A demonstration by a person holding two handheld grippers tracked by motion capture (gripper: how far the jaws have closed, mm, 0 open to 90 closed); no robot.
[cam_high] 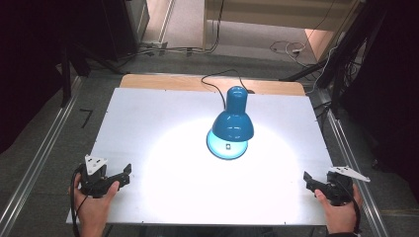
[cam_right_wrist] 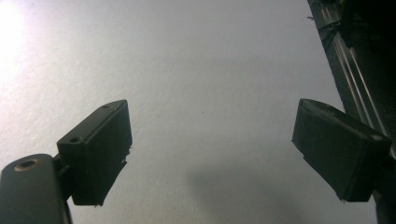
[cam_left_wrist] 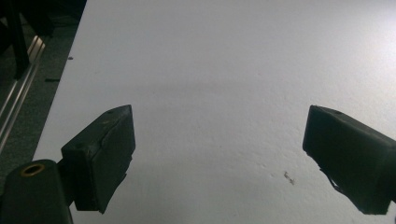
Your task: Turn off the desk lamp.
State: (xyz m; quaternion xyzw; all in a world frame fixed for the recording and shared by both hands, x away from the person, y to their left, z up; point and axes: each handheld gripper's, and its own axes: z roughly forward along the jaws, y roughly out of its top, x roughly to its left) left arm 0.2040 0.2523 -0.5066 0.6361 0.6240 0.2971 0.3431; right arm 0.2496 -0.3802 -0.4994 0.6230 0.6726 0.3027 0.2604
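**Lamp lit, tongs idle**

I find both tongs, left (cam_high: 126, 174) and right (cam_high: 309, 180), spread apart and empty at the near corners. The lamp (cam_high: 232, 123) stands mid-surface (cam_high: 148, 113), well apart from both. Risk: its cord (cam_high: 217, 81) could snag, tipping it if pulled.

The left gripper (cam_left_wrist: 217, 140) holds its two black jaws wide apart over the bare white table (cam_left_wrist: 210, 70).

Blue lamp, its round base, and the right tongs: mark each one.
Blue lamp (cam_high: 233, 124), high view, on the glossy shade.
Round base (cam_high: 222, 150), high view, on the lit light-blue disc under the shade.
Right tongs (cam_high: 313, 182), high view, between the open tips.
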